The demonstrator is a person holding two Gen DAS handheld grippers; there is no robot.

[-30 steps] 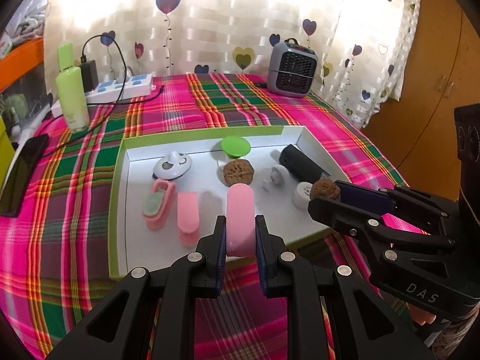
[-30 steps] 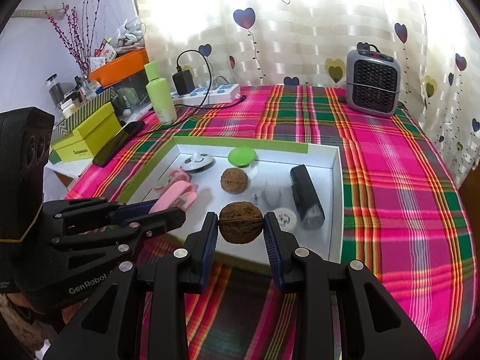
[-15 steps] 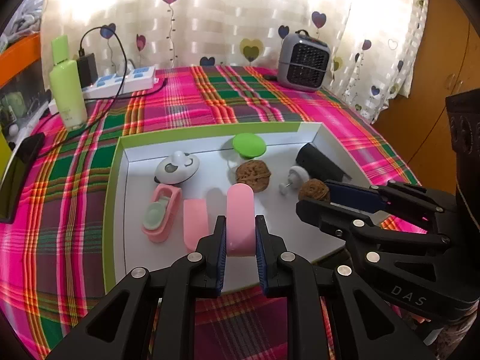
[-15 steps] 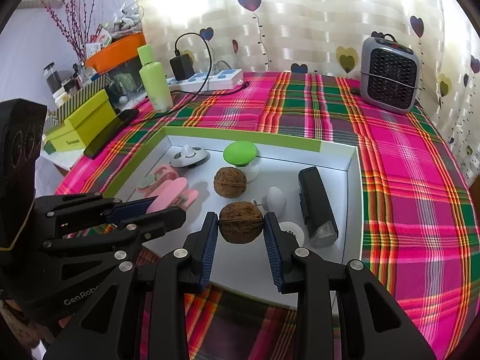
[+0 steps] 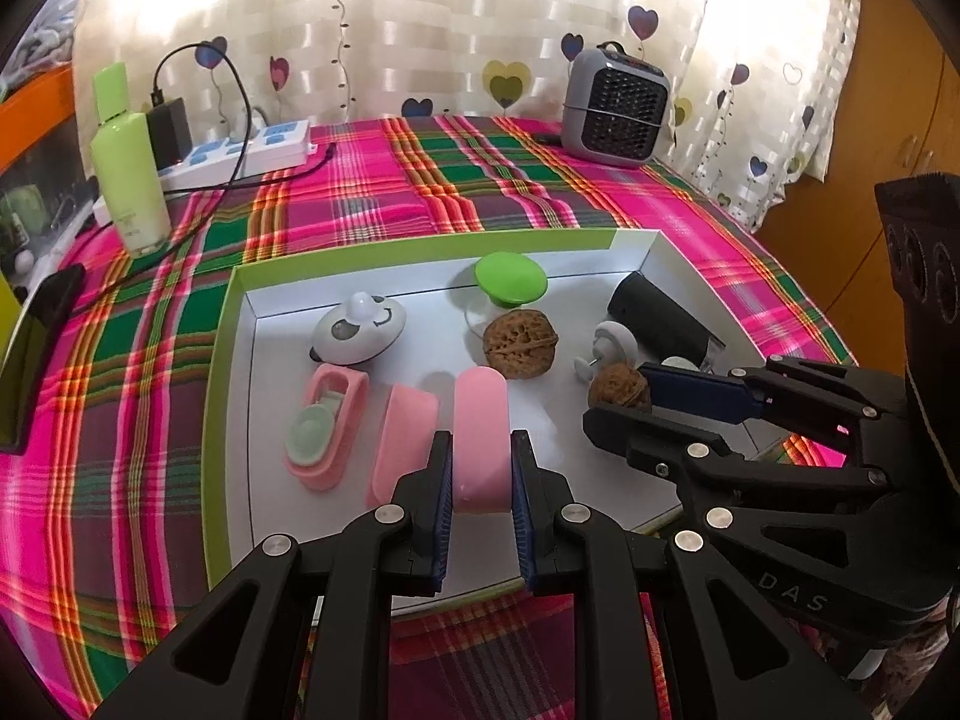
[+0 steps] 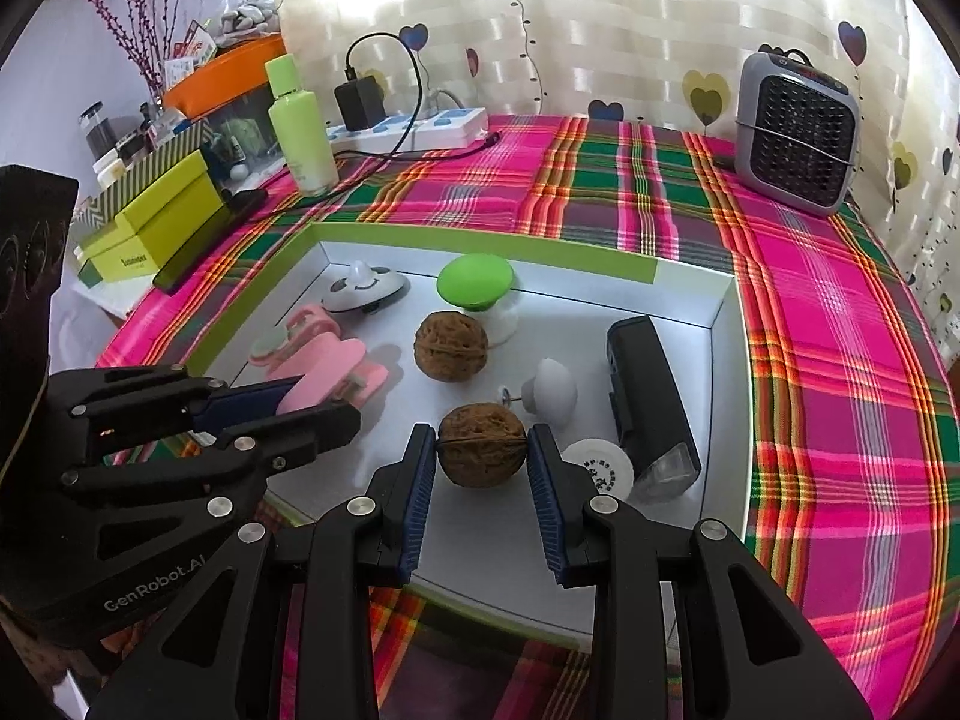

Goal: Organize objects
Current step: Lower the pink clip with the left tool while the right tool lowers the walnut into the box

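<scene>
Jaws first: your left gripper [image 5: 480,480] is clamped on the pink capsule-shaped case [image 5: 480,420], and your right gripper [image 6: 483,468] pinches a walnut [image 6: 483,446]. Both sit over the near part of the white tray [image 6: 729,360]. A second walnut [image 6: 450,346] lies farther in, beside the green-capped piece [image 6: 474,282].

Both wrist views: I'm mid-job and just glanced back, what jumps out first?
The loud pink-and-green plaid cloth fills both views, with a white tray at its centre. Over the tray, the left gripper clamps a pink case and the right gripper clamps a walnut; a second walnut lies beside a green-topped piece.
</scene>
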